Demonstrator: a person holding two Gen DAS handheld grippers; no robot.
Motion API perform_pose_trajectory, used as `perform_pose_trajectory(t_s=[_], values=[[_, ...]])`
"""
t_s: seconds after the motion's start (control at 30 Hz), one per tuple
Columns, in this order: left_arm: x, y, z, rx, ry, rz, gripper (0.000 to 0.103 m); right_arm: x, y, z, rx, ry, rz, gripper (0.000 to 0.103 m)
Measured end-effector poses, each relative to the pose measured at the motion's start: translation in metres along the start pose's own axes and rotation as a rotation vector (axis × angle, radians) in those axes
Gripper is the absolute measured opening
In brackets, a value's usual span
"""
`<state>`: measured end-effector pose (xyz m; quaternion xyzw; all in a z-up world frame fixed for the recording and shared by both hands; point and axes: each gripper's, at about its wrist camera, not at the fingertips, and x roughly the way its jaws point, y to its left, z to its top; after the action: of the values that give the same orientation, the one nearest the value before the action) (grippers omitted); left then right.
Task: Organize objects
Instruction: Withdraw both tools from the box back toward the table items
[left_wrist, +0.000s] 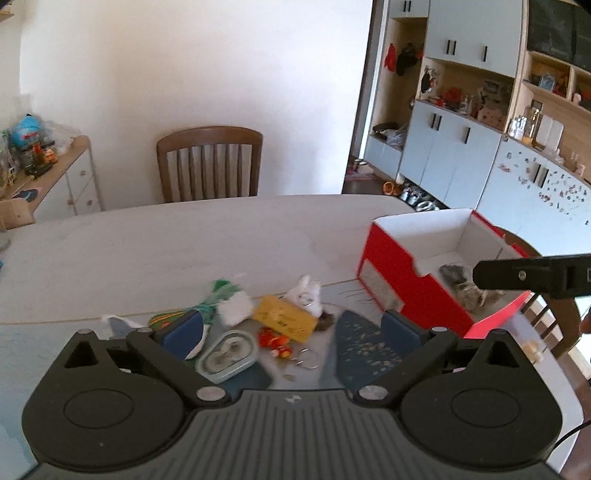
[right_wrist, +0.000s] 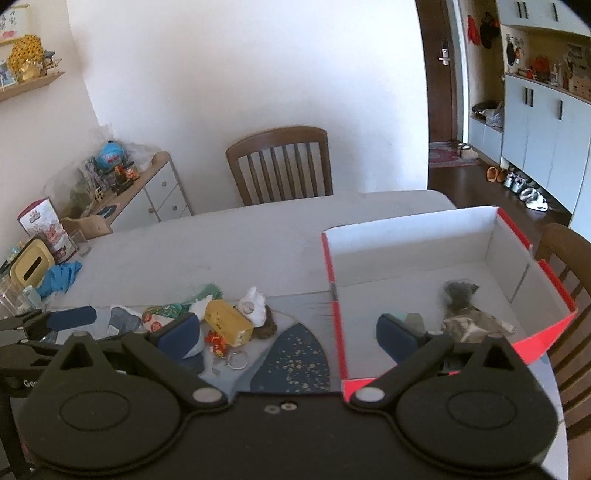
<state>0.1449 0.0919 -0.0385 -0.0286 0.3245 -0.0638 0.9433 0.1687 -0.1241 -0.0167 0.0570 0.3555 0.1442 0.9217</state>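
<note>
A pile of small things lies on the table: a yellow box (left_wrist: 286, 318) (right_wrist: 227, 321), a white plush (left_wrist: 306, 292) (right_wrist: 253, 305), a pale green tin (left_wrist: 227, 354), a red trinket with key rings (left_wrist: 275, 341) (right_wrist: 216, 341) and green cloth (left_wrist: 218, 291). A red cardboard box (left_wrist: 391, 273) (right_wrist: 334, 295) stands at the right and holds a grey furry toy (left_wrist: 461, 286) (right_wrist: 467, 314). My left gripper (left_wrist: 293, 328) is open and empty above the pile. My right gripper (right_wrist: 288, 332) is open and empty, straddling the red box's left wall; it also shows in the left wrist view (left_wrist: 532, 275).
A dark blue speckled mat (left_wrist: 365, 347) (right_wrist: 295, 358) lies between pile and box. A wooden chair (left_wrist: 210, 162) (right_wrist: 280, 166) stands at the table's far side, another (right_wrist: 569, 280) at the right. A tissue box (right_wrist: 31, 266), blue cloth (right_wrist: 61, 278) and glass sit far left.
</note>
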Motion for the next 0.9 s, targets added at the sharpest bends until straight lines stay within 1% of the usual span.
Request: perform_pose_trajectory(t_s=[0.13, 0.23, 0.33, 0.4, 0.67, 0.73, 0.9], values=[[-0.001, 0.019, -0.005, 0.000, -0.001, 0.026, 0.103, 0.011, 0.011, 0.002, -0.008, -0.001, 0.006, 0.102], [0.000, 0.035, -0.006, -0.024, -0.002, 0.047, 0.103, 0.022, 0.019, 0.003, -0.022, 0.013, 0.015, 0.102], [0.000, 0.049, -0.006, -0.027, -0.025, 0.105, 0.103, 0.036, 0.024, 0.005, -0.020, 0.036, 0.030, 0.102], [0.003, 0.058, -0.005, -0.030, -0.031, 0.122, 0.103, 0.045, 0.029, 0.007, -0.032, 0.051, 0.039, 0.102], [0.028, 0.096, -0.008, -0.084, 0.031, 0.149, 0.103, 0.083, 0.050, 0.010, -0.083, 0.107, 0.070, 0.101], [0.036, 0.104, -0.011, -0.103, 0.046, 0.156, 0.103, 0.094, 0.055, 0.009, -0.104, 0.130, 0.075, 0.100], [0.049, 0.123, -0.017, -0.142, 0.055, 0.193, 0.103, 0.120, 0.069, 0.002, -0.135, 0.174, 0.093, 0.099]])
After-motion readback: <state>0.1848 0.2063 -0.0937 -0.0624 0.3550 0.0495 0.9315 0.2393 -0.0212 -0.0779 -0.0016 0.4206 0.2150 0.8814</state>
